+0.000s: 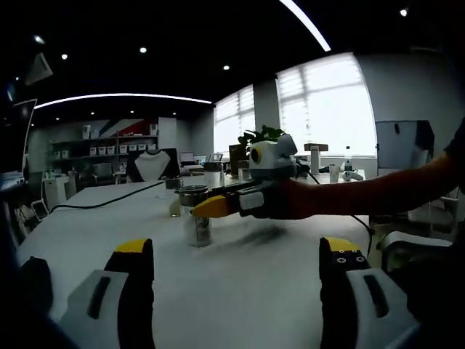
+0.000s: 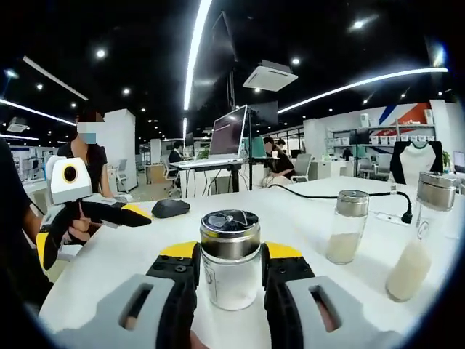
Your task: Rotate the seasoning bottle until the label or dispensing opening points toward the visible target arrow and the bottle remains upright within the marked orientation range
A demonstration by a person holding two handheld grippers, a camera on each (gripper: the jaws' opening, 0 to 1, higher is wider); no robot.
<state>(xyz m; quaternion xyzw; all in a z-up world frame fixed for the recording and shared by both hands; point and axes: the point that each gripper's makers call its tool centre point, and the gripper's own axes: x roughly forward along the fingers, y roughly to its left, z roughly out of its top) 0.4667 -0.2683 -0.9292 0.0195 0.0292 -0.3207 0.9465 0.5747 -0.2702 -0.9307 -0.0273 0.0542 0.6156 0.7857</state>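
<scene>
The seasoning bottle (image 2: 230,273) is a clear jar with a silver shaker lid and white powder inside. It stands upright on the white table (image 2: 131,254). My right gripper (image 2: 230,256) is shut on it, one yellow-tipped jaw pressed against each side of the glass. In the left gripper view the same bottle (image 1: 197,227) stands mid-table, and the right gripper (image 1: 218,206) reaches in from the right, held by a hand. My left gripper (image 1: 238,249) hovers low over the table, well short of the bottle, open with nothing between its jaws. It appears as the left gripper (image 2: 87,218) far left.
Two more shakers stand to the right, a small one (image 2: 347,227) and a taller one (image 2: 421,243). A black mouse (image 2: 171,208) and a black cable (image 2: 334,195) lie behind. Further bottles (image 1: 174,198) stand beyond the held one. A person (image 2: 87,156) stands at the back left.
</scene>
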